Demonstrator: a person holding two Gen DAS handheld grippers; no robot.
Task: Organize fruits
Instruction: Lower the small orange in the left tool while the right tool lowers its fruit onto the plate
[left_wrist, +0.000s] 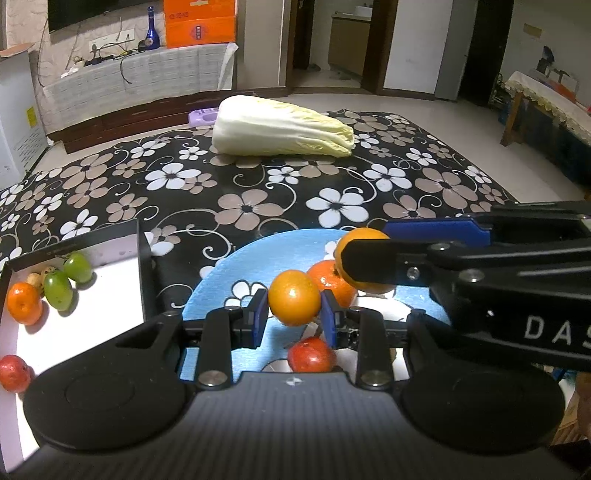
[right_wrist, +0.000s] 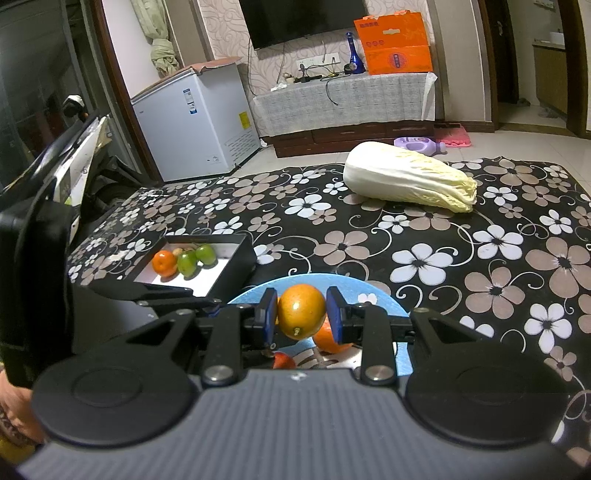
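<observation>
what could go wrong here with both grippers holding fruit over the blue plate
1. The left gripper and right gripper each pinch a round orange fruit by its sides only; either could slip and drop onto the fruit left on the blue plate.
2. The grippers are close together above the plate, so they may bump when moving.
3. The box has raised black walls; a low carry could clip the rim.

Cloth (left_wrist: 258, 192) open between box (left_wrist: 142, 258) and cabbage (left_wrist: 280, 127); right tongs (left_wrist: 364, 258) crowd plate (left_wrist: 258, 254).
</observation>
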